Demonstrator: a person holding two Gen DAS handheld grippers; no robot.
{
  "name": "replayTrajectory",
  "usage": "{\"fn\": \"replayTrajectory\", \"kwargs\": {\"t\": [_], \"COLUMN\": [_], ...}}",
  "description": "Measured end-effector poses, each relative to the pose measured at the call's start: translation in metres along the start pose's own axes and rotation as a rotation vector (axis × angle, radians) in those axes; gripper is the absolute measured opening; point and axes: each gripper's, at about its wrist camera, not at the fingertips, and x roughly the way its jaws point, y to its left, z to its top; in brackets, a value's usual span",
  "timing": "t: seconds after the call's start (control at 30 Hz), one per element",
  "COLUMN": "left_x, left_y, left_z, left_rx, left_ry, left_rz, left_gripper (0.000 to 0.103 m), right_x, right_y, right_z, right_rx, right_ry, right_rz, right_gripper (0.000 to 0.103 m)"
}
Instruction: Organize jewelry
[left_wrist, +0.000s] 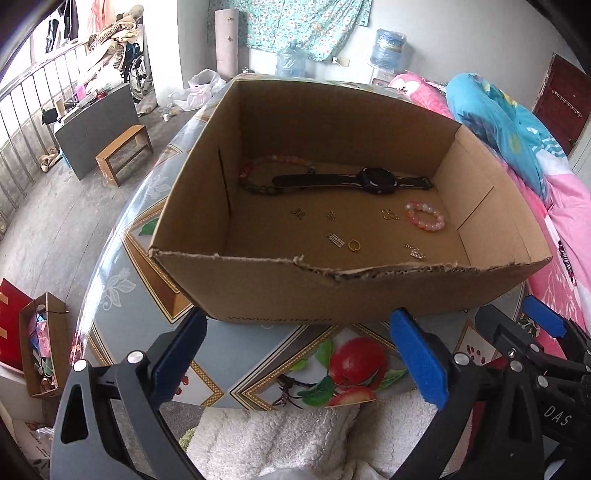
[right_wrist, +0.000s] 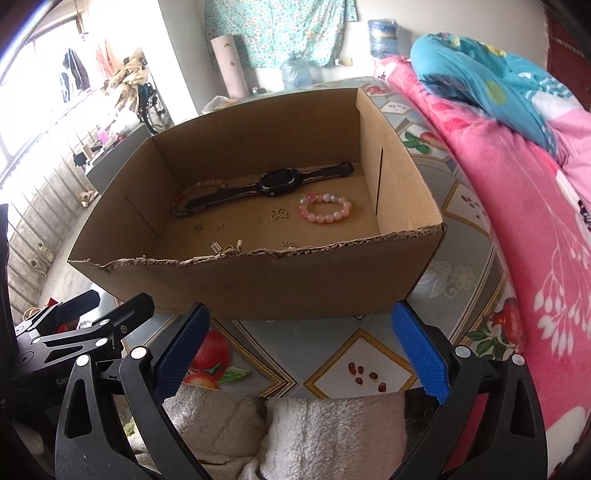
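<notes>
White fleecy fabric (left_wrist: 295, 439) is seen nearest the lens, just below the table edge, with the left gripper (left_wrist: 299, 362) held above it, its blue-padded fingers (left_wrist: 417, 362) spread wide and nothing between them. Likewise the right gripper (right_wrist: 303, 354) is held spread and empty over the fruit-patterned tablecloth (right_wrist: 354, 369), short of the box. Both are kept just outside the torn near wall of the open cardboard box (left_wrist: 369, 291).

Inside the box the jewelry is laid out on the floor. A black wristwatch (left_wrist: 376, 180) is stretched along the far side, its strap overlapping a long beaded necklace (left_wrist: 258, 168) at the left. A pink bead bracelet (right_wrist: 325, 208) is set near the right wall, with a small gold charm (right_wrist: 279, 214) just beside it. Nearer the front, a gold ring (left_wrist: 353, 244) and several small metal pendants (left_wrist: 334, 238) are scattered apart; their shapes are perhaps butterflies or flowers, too small to be told.

The task is judged to be at a pause between picks, with no piece held. For the next move, a gripper would need to be lifted over the near wall and lowered steeply. The flat ring and pendants would call for a fine, closed-down pinch against the cardboard.
</notes>
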Motion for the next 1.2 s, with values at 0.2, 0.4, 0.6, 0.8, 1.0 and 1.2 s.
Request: {"fn": "replayTrajectory", "kwargs": {"t": [0.2,0.4,0.6,0.8,1.0,1.2], "left_x": [0.0014,0.0038,0.0046,0.0075,0.0081,0.0072], "left_y": [-0.0048,-0.0061,-0.0062,-0.0065,-0.0078,-0.0073], "left_z": [0.0002,0.0003,0.0001,-0.0011,-0.002,-0.0022], "left_rx": [0.018,0.021,0.019,0.018,0.023,0.023], "left_ry": [0.005,0.012,0.013,0.027,0.029,0.025], "left_rz": [0.006,0.015,0.016,0.014,0.018,0.02], "left_gripper": [0.097,0.097,0.097,0.097,0.097,0.097], "right_x": [0.0025,0.0039,0.0053,0.0066,0.0075,0.0067], "right_y": [-0.002,-0.0013,-0.0021,-0.0028,-0.0038,-0.0041], "right_z": [0.0032,0.0026,0.004,0.0035,0.0033,0.0029], "right_rx": [0.001,-0.007,-0.009,-0.009,-0.007,-0.009], "right_ry": [0.002,0.004,0.003,0.011,0.01,0.008], "right_rz": [-0.009,-0.015,-0.015,-0.015,-0.013,-0.014], "right_gripper": [0.095,0.095,0.095,0.095,0.095,0.095]}}
